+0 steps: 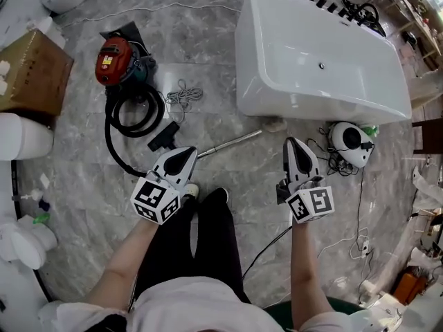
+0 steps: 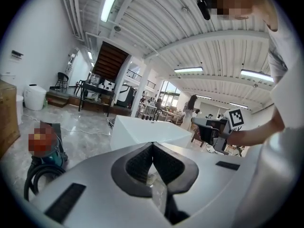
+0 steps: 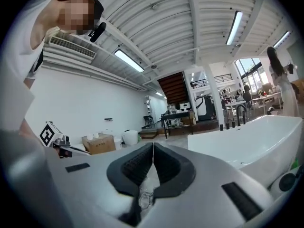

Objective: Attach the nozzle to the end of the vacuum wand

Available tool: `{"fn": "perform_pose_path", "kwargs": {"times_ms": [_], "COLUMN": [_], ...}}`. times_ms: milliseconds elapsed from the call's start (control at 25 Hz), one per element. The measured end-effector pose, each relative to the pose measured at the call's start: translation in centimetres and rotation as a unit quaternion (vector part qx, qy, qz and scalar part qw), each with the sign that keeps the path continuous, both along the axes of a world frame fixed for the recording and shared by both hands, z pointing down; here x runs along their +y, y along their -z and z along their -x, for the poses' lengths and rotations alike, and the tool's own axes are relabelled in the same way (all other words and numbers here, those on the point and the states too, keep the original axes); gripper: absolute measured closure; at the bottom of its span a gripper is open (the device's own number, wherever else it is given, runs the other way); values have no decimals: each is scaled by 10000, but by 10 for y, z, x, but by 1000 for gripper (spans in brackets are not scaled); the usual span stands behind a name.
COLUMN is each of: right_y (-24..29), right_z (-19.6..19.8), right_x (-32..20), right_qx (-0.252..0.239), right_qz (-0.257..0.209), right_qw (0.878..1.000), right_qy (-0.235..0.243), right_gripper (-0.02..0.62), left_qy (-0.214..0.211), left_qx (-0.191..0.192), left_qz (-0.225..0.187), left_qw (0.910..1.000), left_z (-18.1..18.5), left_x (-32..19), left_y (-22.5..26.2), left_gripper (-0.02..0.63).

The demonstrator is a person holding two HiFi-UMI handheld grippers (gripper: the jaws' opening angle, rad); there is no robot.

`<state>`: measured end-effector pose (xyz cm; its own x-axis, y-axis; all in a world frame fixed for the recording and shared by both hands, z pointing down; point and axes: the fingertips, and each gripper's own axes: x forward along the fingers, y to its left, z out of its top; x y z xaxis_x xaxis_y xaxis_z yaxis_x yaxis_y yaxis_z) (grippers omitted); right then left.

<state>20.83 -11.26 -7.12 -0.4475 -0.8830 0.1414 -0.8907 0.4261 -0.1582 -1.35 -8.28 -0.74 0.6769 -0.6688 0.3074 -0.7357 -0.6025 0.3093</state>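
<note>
With left gripper (image 1: 191,151) and right gripper (image 1: 291,142) both closed and empty before the bathtub (image 1: 318,54), pick-up likely comes next: opening onto the wand (image 1: 230,142) and nozzle (image 1: 164,136) near it.

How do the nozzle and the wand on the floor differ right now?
The nozzle is black, short and wide; the wand is a long, thin, silvery tube. The nozzle lies beside the hose coil, the wand nearer the bathtub, its near end hidden behind the left gripper. Both lie on the floor, unheld.
</note>
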Motion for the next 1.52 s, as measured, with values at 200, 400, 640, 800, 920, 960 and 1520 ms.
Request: {"fn": "perform_pose_path", "kwargs": {"times_ms": [200, 400, 640, 800, 920, 960, 1520], "right_y": [-31, -65, -122, -174, -216, -230, -432], "right_z": [-10, -14, -13, -13, -13, -14, 5], "right_x": [-23, -38, -46, -49, -50, -49, -45], "right_qx": [-185, -491, -611, -665, -748, -756, -805], "right_qz": [46, 77, 134, 183, 211, 223, 253], "right_qw": [9998, 9987, 9980, 9975, 9967, 9966, 9961], "right_qy": [80, -62, -90, -137, -233, -251, -277], "right_gripper": [580, 580, 580, 580, 580, 580, 580], "left_qy": [106, 77, 102, 42, -72, -109, -475], "left_qx": [47, 54, -19, -97, -184, -200, -366], "left_qz": [11, 109, 187, 210, 252, 270, 322], "left_qw": [9999, 9999, 9998, 9997, 9995, 9994, 9977], "left_z": [-18, -20, -15, -13, -13, -14, 2], "left_x": [-18, -28, -40, -47, -49, -49, -47], "left_y": [-26, -66, -127, -176, -221, -235, -446], "left_gripper": [598, 597, 598, 598, 597, 598, 598]}}
